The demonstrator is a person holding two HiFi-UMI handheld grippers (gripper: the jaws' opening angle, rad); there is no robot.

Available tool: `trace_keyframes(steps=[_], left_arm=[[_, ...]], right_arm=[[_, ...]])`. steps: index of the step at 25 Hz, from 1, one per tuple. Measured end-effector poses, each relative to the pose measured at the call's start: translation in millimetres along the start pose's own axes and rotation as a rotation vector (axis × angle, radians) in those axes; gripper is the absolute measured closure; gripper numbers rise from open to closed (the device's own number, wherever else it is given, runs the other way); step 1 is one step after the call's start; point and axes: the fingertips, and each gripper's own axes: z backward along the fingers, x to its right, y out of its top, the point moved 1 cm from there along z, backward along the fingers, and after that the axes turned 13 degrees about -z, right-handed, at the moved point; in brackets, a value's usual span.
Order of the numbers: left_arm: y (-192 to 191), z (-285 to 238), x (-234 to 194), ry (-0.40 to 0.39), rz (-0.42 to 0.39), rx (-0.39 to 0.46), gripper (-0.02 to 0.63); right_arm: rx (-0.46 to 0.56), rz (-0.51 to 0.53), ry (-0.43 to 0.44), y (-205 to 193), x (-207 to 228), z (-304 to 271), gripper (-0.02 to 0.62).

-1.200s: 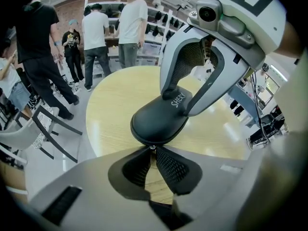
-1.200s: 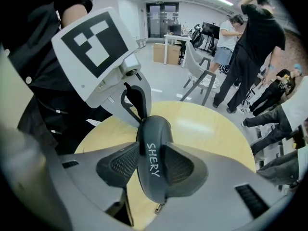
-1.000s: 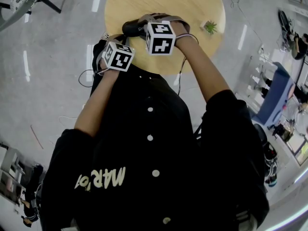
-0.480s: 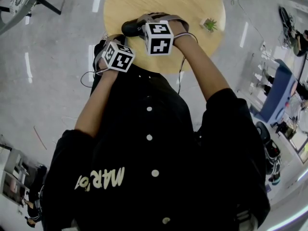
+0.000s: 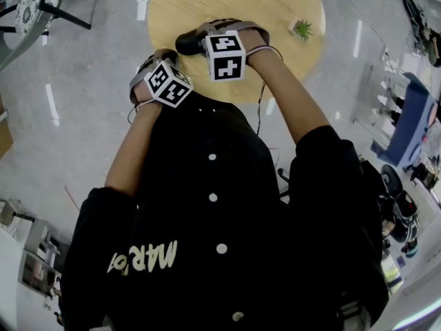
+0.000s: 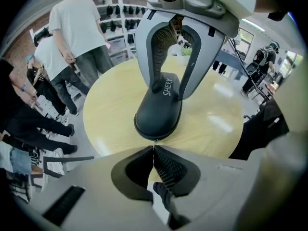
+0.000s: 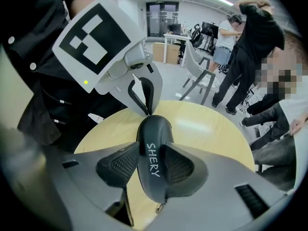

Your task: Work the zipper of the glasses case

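Observation:
A black glasses case (image 6: pixel 159 112) lettered SHERY lies on the round wooden table (image 5: pixel 275 5). My right gripper (image 7: pixel 153 165) is clamped across its middle, one ribbed pad on each side; in the left gripper view it arches over the case (image 6: pixel 166 88). My left gripper (image 6: pixel 154 148) is shut at the case's end nearest me, its tips pinching a thin sliver that looks like the zipper pull (image 6: pixel 154 141). From the right gripper view the left gripper (image 7: pixel 147 110) meets the far end of the case (image 7: pixel 153 143). A small metal tab (image 7: pixel 158 208) hangs at the case's other end.
A small potted plant (image 5: pixel 301 29) stands near the table's right edge. Several people stand around the table (image 6: pixel 79 28) (image 7: pixel 250 37). A chair (image 5: pixel 48 2) is on the floor at the upper left. Both grippers work at the table's near edge.
The left gripper has rolled about its own axis, so its marker cube shows a different tilt and sits slightly further left. The right gripper and the case have not moved.

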Motion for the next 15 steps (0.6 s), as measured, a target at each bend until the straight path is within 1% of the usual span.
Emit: trace_keyframes(steps=[6, 12, 15], left_arm=[[3, 1, -15, -0.034, -0.181, -0.003, 0.6], [5, -5, -25, -0.104, -0.394, 0.012, 0.598], [7, -9, -29, -0.126, -0.51, 0.012, 0.598]], right_arm=[[-0.004, -0.004, -0.008, 1, -1, 0, 0.42], [-0.018, -0.012, -0.007, 1, 0, -2, 0.422], [-0.021, -0.008, -0.007, 0, 0, -3, 0.42]])
